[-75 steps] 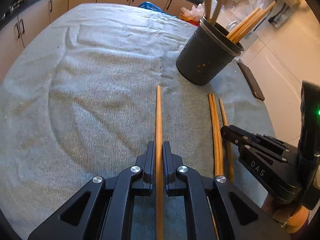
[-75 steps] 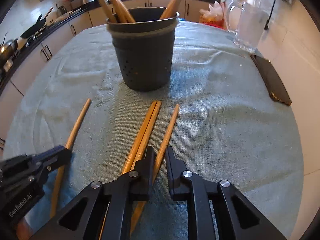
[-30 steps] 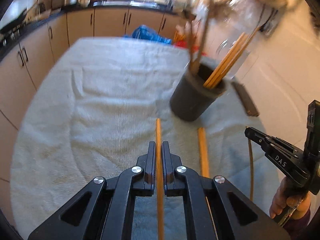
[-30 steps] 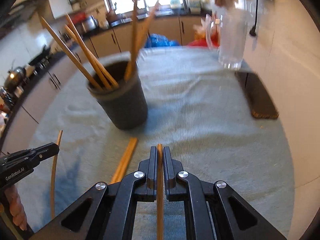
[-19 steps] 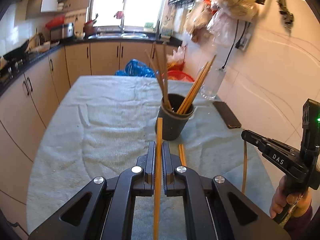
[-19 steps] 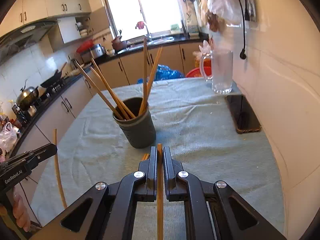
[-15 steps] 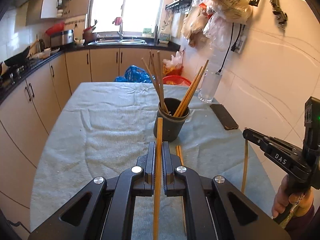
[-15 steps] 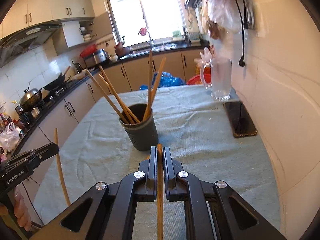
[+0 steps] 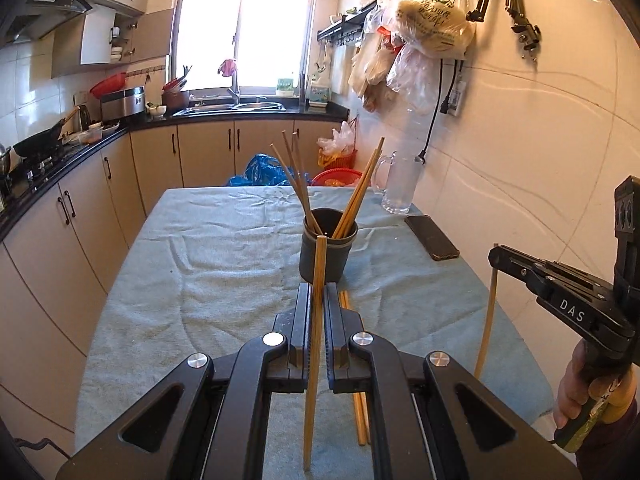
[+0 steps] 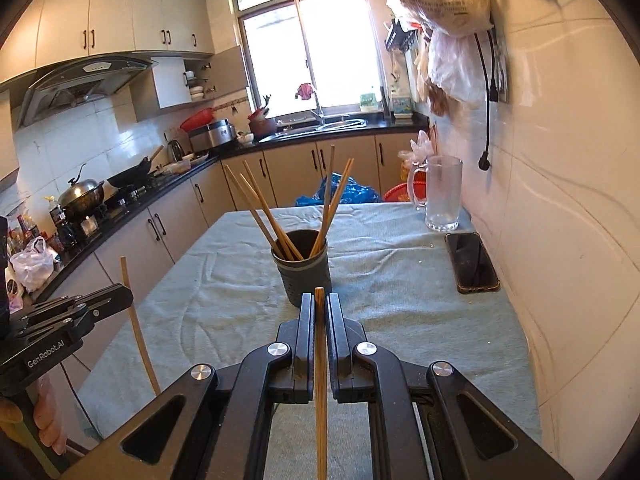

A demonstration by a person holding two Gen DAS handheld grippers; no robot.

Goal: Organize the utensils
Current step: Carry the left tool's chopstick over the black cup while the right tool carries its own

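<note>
Both chopsticks lifted, holder dead ahead at 12 o'clock

The dark cylindrical utensil holder (image 9: 325, 254) stands on the teal-towelled table (image 9: 224, 280). The left gripper (image 9: 316, 312) clamps a bamboo chopstick (image 9: 314, 360), long axis toward the holder; the right gripper (image 10: 319, 316) clamps another chopstick (image 10: 320, 380). Both pitch downward, about equally near. Two loose chopsticks (image 9: 356, 368) lie at 6 o'clock of the holder

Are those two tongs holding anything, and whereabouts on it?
Yes. Each pair of tongs, left and right, is shut on one wooden chopstick, pinched partway along its length, both ends sticking out.
</note>
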